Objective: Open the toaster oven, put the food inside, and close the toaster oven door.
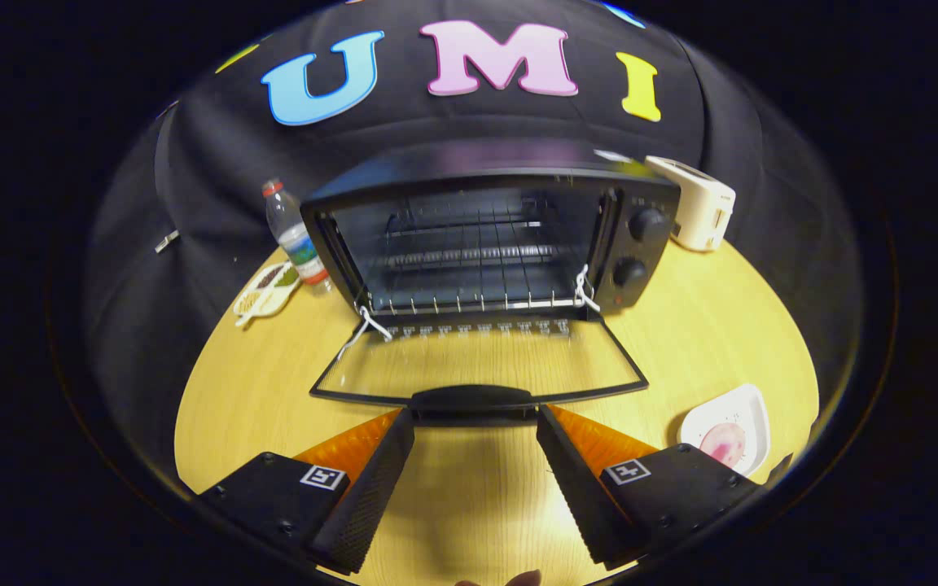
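The gripper (475, 423) is standing with its jaws spread wide and gripping nothing; the two fingertips are flanking the ends of the door handle (473, 400) of the toaster oven (489, 232), one at each end, and whether they are touching it cannot be told. The toaster oven is sitting toward the back of the round wooden table (705, 334), directly ahead of the fingers. Its glass door (477, 362) is lying fully folded down toward the fingers, close to flat over the tabletop, with the wood grain showing through the pane. The oven cavity is standing exposed, and a wire rack (473, 273) is sitting inside it. Two control knobs (640, 244) are showing on the panel to the right of the cavity. The food (723, 441), a pinkish item, is resting on a white plate (750, 415) on the table, to the right of the right finger and well apart from the oven. A clear water bottle (294, 236) with a red cap is standing upright just beside the left side of the oven. A small white dish (267, 291) holding dark and light items is lying on the table near the bottle's base. A cream-coloured appliance (697, 203) is standing just beside the right rear corner of the oven.
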Demonstrator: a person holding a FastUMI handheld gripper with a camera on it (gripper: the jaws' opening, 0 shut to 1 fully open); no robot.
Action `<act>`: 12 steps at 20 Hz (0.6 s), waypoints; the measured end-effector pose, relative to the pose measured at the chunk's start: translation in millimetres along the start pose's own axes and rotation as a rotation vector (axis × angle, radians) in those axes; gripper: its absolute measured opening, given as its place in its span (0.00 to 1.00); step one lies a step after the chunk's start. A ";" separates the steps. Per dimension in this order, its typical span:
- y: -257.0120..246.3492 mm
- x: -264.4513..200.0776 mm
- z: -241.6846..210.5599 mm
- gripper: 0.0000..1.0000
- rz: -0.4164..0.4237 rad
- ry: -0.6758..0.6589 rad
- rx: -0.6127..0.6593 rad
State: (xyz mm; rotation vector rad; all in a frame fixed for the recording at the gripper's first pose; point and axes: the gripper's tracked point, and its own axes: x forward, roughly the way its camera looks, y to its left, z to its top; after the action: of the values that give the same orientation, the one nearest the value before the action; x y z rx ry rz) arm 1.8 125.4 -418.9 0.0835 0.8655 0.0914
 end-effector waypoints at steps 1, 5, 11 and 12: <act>-1.7 -4.7 -8.2 0.99 0.013 0.011 -0.007; -24.1 -41.6 -22.4 0.99 0.076 0.033 -0.019; -111.4 -100.3 -25.8 1.00 0.095 0.113 0.012; -129.4 -107.3 -24.0 1.00 0.092 0.131 0.016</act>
State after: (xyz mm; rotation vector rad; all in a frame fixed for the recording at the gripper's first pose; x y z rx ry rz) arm -79.6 -14.4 -367.6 0.1330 0.9930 0.1775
